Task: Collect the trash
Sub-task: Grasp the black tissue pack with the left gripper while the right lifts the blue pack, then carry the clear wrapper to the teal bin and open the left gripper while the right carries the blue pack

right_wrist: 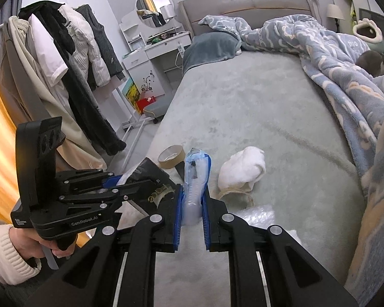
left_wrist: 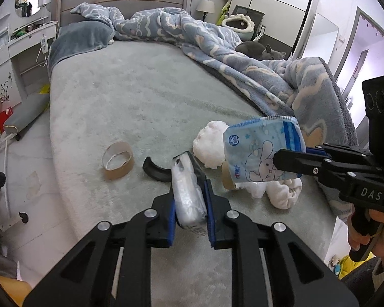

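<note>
My left gripper (left_wrist: 190, 199) is shut on a crumpled clear and black plastic package (left_wrist: 188, 192) held above the bed's near edge; it also shows in the right wrist view (right_wrist: 151, 174). My right gripper (right_wrist: 191, 204) is shut on a blue tissue packet with a rabbit print (right_wrist: 195, 179), seen from the side in the left wrist view (left_wrist: 263, 151). On the bed lie a cardboard tape roll (left_wrist: 118, 163), a black curved piece (left_wrist: 155, 170), white crumpled tissues (left_wrist: 210, 144), a white cloth wad (right_wrist: 243, 170) and a brown ring (right_wrist: 234, 195).
A grey-green bed (left_wrist: 140, 89) fills the middle. A blue patterned blanket (left_wrist: 256, 66) lies along its right side with a grey cat (left_wrist: 262, 50) on it. Bubble wrap (right_wrist: 262, 213) lies near the right gripper. A clothes rack (right_wrist: 64, 58) and white dresser (right_wrist: 151, 51) stand left.
</note>
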A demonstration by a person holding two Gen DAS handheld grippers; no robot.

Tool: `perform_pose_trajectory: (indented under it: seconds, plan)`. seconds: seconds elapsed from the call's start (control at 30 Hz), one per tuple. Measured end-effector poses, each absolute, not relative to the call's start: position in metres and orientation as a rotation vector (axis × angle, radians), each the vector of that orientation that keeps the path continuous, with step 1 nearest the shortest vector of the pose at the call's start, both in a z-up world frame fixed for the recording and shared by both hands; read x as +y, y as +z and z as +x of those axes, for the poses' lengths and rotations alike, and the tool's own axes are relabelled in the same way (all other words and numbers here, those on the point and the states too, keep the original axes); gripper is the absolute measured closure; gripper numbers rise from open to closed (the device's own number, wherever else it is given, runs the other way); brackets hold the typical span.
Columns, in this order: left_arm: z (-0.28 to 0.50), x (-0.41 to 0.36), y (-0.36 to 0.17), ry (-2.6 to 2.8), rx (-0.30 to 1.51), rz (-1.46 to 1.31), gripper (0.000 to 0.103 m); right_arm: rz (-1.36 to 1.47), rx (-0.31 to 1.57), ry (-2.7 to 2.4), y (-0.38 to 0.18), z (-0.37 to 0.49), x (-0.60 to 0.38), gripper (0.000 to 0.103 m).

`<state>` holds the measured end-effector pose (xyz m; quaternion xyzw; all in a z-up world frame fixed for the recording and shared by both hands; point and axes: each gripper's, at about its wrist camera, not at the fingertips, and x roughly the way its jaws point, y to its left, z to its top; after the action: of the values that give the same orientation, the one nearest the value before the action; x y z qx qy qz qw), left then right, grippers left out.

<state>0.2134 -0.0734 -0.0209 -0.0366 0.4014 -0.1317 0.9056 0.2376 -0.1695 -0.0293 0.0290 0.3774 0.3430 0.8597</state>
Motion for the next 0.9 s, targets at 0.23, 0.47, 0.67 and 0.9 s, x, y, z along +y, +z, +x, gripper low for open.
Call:
perform_pose_trajectory:
  seconds: [0.23, 0.47, 0.67, 0.9]
  plan:
    - [0.200, -0.062, -0.017, -0.270, 0.827, -0.091, 0.083, 0.067, 0.811, 0.683, -0.033, 0.226, -0.162, 0.089]
    - [0.186, -0.050, -0.016, -0.256, 0.825, -0.118, 0.084, 0.053, 0.818, 0.652, -0.034, 0.210, -0.156, 0.089]
    - [0.168, -0.046, -0.012, -0.259, 0.801, -0.055, 0.085, 0.054, 0.812, 0.632, -0.030, 0.192, -0.149, 0.089]
    - [0.153, -0.030, -0.018, -0.260, 0.823, -0.055, 0.087, 0.099, 0.806, 0.621, -0.032, 0.168, -0.132, 0.089]
